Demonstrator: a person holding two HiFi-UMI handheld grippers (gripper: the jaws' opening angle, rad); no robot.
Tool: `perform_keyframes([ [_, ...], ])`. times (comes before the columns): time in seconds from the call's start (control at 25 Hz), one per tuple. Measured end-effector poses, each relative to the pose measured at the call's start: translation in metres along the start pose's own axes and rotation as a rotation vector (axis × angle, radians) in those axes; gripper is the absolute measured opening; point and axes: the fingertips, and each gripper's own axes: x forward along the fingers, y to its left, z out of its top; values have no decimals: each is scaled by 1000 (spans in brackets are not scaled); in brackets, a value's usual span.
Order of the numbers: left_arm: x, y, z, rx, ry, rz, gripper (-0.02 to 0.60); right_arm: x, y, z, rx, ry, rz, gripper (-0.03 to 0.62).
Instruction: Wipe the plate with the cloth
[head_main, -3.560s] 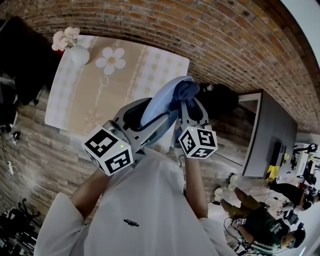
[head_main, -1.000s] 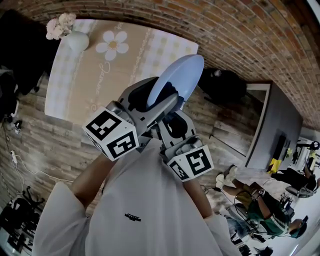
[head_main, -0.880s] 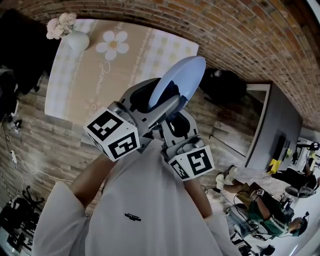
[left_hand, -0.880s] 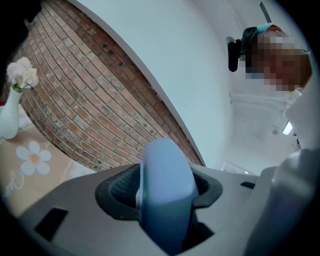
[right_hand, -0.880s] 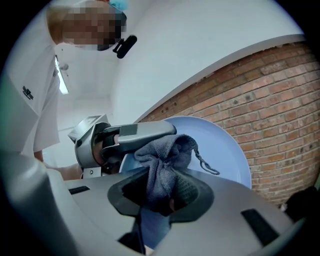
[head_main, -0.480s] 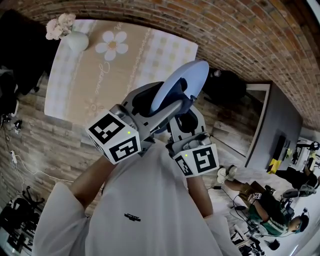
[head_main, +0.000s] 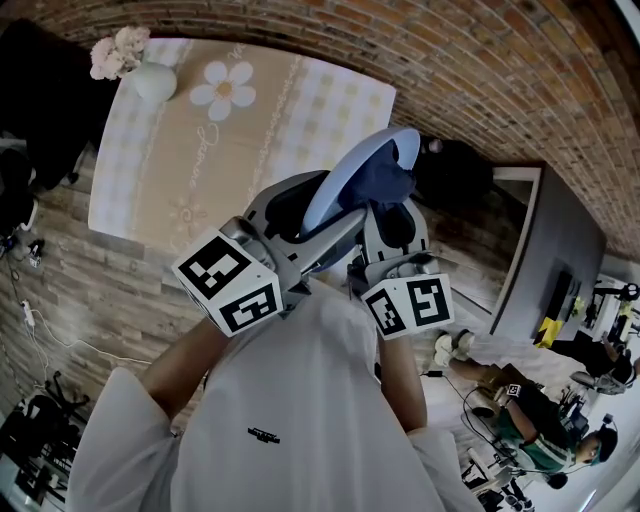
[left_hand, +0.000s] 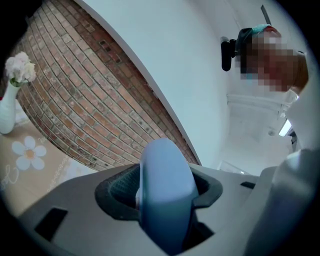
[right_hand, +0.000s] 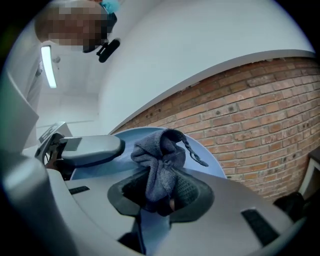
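Observation:
A light blue plate (head_main: 352, 168) is held up on edge in front of the person, above the floor. My left gripper (head_main: 300, 212) is shut on its lower rim; in the left gripper view the plate (left_hand: 165, 200) stands edge-on between the jaws. My right gripper (head_main: 392, 222) is shut on a bunched dark blue cloth (head_main: 385, 183), which lies against the plate's right face. In the right gripper view the cloth (right_hand: 160, 162) sticks up from the jaws, with the plate (right_hand: 207, 159) right behind it and a finger (right_hand: 90, 146) of the left gripper on the rim.
A table with a beige daisy-print cover (head_main: 240, 110) lies ahead on the left, a white vase of flowers (head_main: 150, 75) at its far corner. A dark cabinet (head_main: 545, 270) stands at the right, a black object (head_main: 450, 172) beside it. People (head_main: 520, 400) sit at lower right.
The right gripper has come up from below the plate along its right side, carrying the cloth onto the plate's face. The left gripper keeps its hold, with the plate tilted slightly differently.

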Motion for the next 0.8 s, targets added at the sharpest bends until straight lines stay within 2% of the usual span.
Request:
perform_keyframes([
  [0.4, -2, -1, 5, 9, -12, -2, 242, 2, -37, -21, 51, 86, -124, 121],
  [0.8, -3, 5, 13, 21, -34, 12, 242, -1, -40, -61, 78, 174, -154, 121],
])
